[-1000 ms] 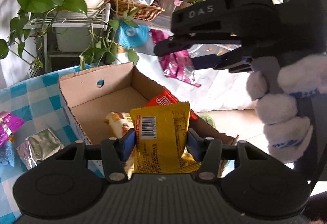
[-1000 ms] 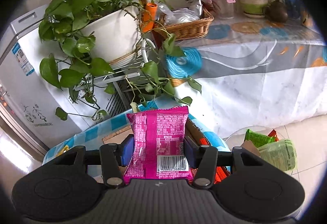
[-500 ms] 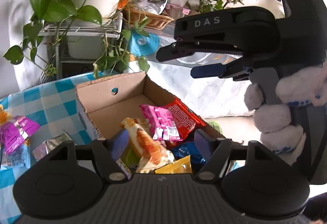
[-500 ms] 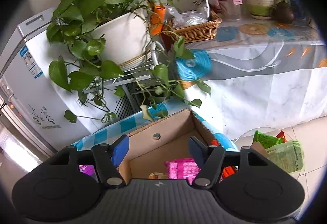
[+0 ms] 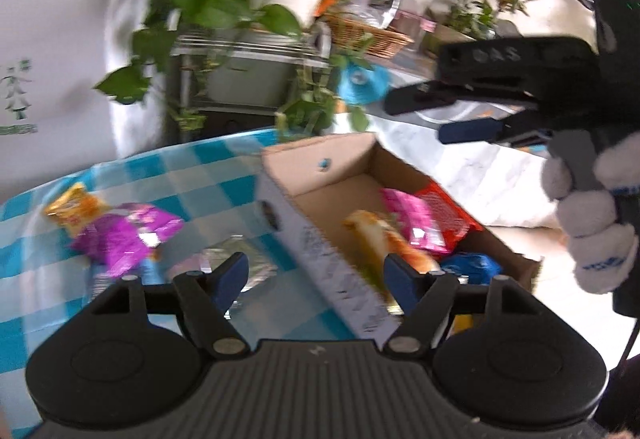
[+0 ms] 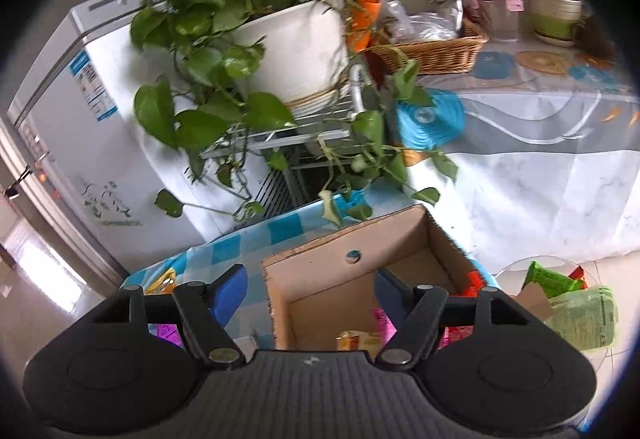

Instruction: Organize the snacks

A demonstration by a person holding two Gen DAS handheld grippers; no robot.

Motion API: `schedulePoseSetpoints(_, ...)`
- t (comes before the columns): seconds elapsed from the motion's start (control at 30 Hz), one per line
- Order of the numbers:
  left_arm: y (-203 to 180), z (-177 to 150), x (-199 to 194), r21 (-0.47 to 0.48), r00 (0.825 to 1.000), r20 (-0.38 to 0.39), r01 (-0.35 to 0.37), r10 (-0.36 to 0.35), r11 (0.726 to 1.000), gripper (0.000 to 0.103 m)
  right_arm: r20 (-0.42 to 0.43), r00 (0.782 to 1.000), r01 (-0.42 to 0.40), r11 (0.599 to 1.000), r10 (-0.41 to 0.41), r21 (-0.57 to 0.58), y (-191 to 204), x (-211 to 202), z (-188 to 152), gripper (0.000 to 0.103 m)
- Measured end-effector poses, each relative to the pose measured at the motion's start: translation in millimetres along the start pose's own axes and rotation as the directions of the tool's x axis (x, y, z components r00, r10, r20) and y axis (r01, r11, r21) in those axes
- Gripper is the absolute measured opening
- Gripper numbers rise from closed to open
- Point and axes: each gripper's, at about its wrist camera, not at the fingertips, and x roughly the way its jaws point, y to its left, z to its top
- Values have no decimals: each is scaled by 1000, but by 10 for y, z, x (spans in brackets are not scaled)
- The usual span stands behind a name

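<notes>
An open cardboard box (image 5: 332, 175) stands on the blue checked tablecloth (image 5: 200, 175); it holds a pink packet (image 5: 416, 219), a red packet (image 5: 452, 207), an orange-cream packet (image 5: 380, 235) and a blue one (image 5: 472, 265). My left gripper (image 5: 316, 275) is open and empty above the box's left wall. My right gripper (image 5: 424, 119) hovers open over the box's far right. In the right wrist view the right gripper (image 6: 310, 293) is open and empty above the box (image 6: 352, 271). Loose on the cloth lie a purple packet (image 5: 120, 235), an orange packet (image 5: 74, 209) and a silver packet (image 5: 236, 263).
A big potted plant (image 6: 296, 47) on a wire rack (image 6: 280, 135) trails leaves behind the box. A wicker basket (image 6: 436, 47) sits on a side table with a white cloth (image 6: 540, 159). A white fridge (image 6: 80, 111) stands left. A bag of green packets (image 6: 576, 303) lies on the floor.
Both grippers opened: the left let its yellow packet drop and the right its pink packet, both into the box. The left gripper then swung left towards the loose snacks.
</notes>
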Motion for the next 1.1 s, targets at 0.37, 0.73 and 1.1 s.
schedulePoseSetpoints(0.37,794,115,-186,-89,990,12,-140,141,986,80,-38,999,-42,996,40,-73,323,157,-67,77)
schedulePoseSetpoints(0.73,1376,365,50,-211,976,-36,-218,215,953,86,-116,989,-116,967,91,-228,750,351,-248,77)
schedulePoseSetpoints(1.1,1561,545,614,-276,967,-95,-255,237,927,88,-252,963,-178,925,94,-337,1115,644,-555,78)
